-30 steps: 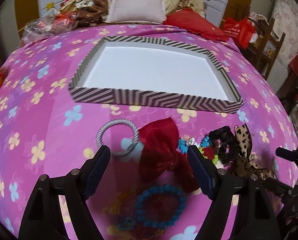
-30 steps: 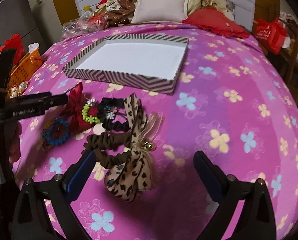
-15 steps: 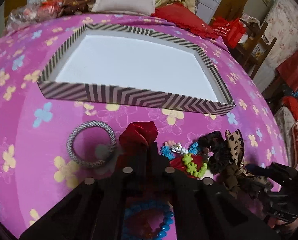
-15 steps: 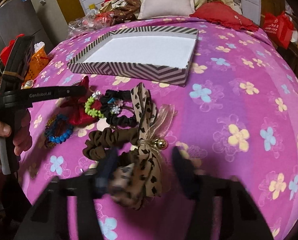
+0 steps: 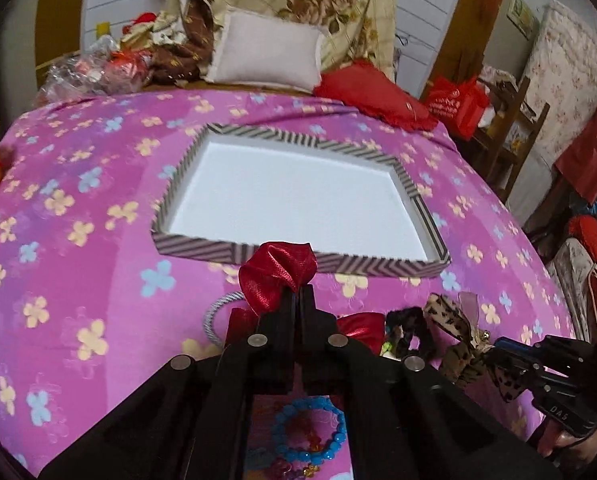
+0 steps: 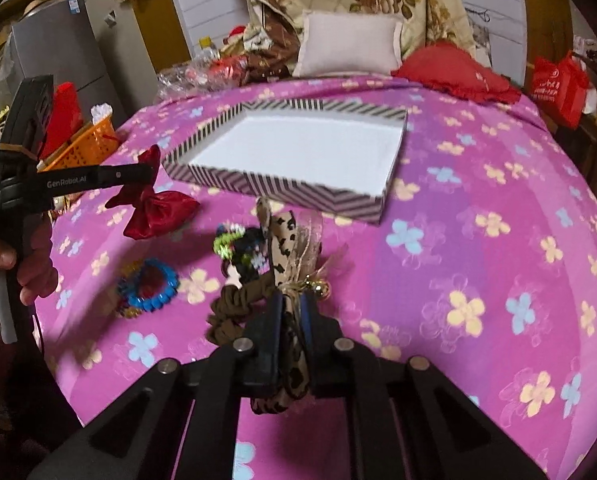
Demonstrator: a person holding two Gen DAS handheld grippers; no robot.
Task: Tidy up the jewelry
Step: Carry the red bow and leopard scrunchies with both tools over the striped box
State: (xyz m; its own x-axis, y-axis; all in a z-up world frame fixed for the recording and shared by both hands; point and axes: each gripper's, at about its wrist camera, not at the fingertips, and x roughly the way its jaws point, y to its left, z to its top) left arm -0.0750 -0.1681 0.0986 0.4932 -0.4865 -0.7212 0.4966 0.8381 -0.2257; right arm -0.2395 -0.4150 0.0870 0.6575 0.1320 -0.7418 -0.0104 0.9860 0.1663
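Observation:
My left gripper (image 5: 297,292) is shut on a red satin bow (image 5: 276,272) and holds it above the cloth, just in front of the striped tray (image 5: 202,246). The right wrist view shows that bow (image 6: 154,210) hanging from the left gripper (image 6: 148,172). My right gripper (image 6: 292,304) is shut on a leopard-print bow (image 6: 280,236) with a gold bell and holds it up. A blue bead bracelet (image 6: 154,286), a brown scrunchie (image 6: 234,308), a black scrunchie with green beads (image 6: 238,246) and a silver bangle (image 5: 218,316) lie on the pink flowered cloth.
The striped tray (image 6: 258,182) has a white inside with nothing in it. A beige pillow (image 5: 266,54), a red cushion (image 5: 374,96) and plastic bags sit behind it. An orange basket (image 6: 86,146) stands at the left edge. A red bag (image 6: 558,84) is at the right.
Both grippers have gone from open to shut. The left has lifted the red bow off the cloth toward the tray. The right has closed on the leopard bow and raised it.

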